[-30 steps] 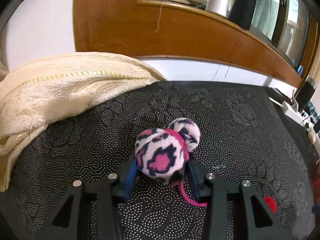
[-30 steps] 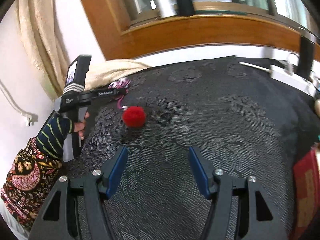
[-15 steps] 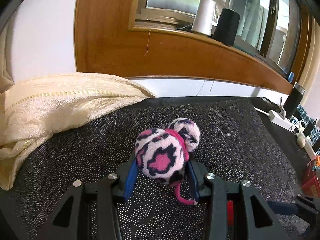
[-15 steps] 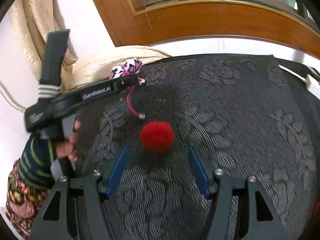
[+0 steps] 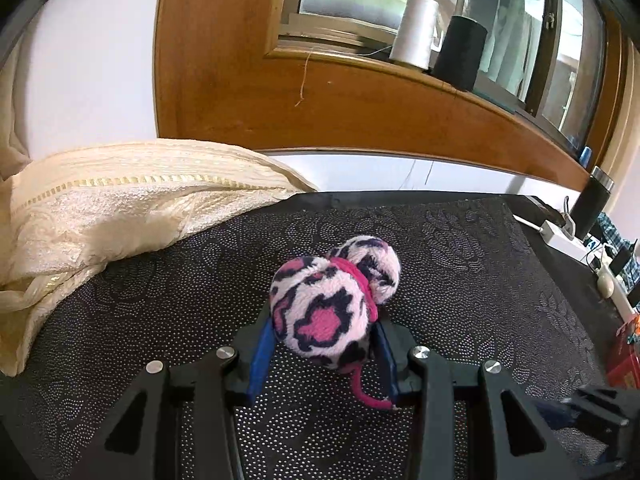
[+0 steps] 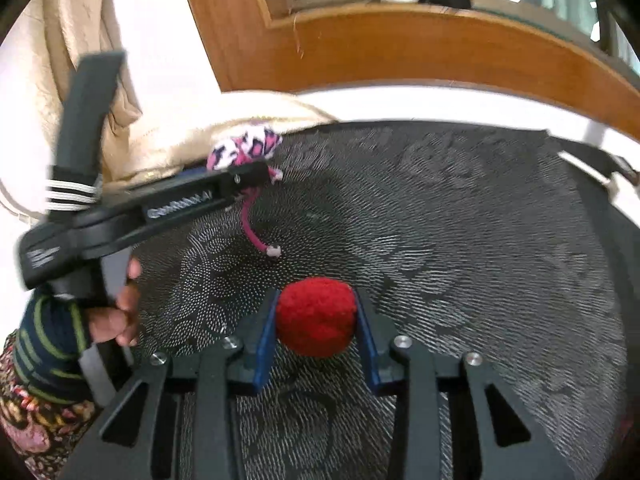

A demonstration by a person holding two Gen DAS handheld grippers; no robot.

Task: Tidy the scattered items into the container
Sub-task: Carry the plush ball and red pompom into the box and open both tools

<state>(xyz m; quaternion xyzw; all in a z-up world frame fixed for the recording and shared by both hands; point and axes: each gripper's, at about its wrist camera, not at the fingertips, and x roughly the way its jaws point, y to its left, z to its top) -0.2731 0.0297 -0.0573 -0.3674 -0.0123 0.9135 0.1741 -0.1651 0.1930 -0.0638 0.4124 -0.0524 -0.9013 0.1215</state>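
A pink, white and black leopard-print plush toy (image 5: 316,300) with a pink cord tail hangs just above the dark patterned cloth (image 5: 460,272), and my left gripper (image 5: 322,318) is shut on it. The right wrist view shows that left gripper (image 6: 248,172) from the side, the toy (image 6: 244,148) poking out and its tail (image 6: 256,236) dangling. A fuzzy red pom-pom (image 6: 316,322) lies on the cloth between the blue pads of my right gripper (image 6: 316,294). Those jaws are closing, and both pads touch the pom-pom's sides. No container shows clearly.
A cream cushion (image 5: 120,208) lies at the cloth's far left. Behind is a wooden window frame (image 5: 360,112) with a white spool (image 5: 414,32) and a black spool (image 5: 460,52). A power strip (image 5: 560,236), a dark tumbler (image 5: 596,204) and a red box (image 5: 624,364) line the right edge.
My right gripper has moved forward up to the red pom-pom and its jaws have come in around it. My left gripper has risen slightly, still holding the plush toy.
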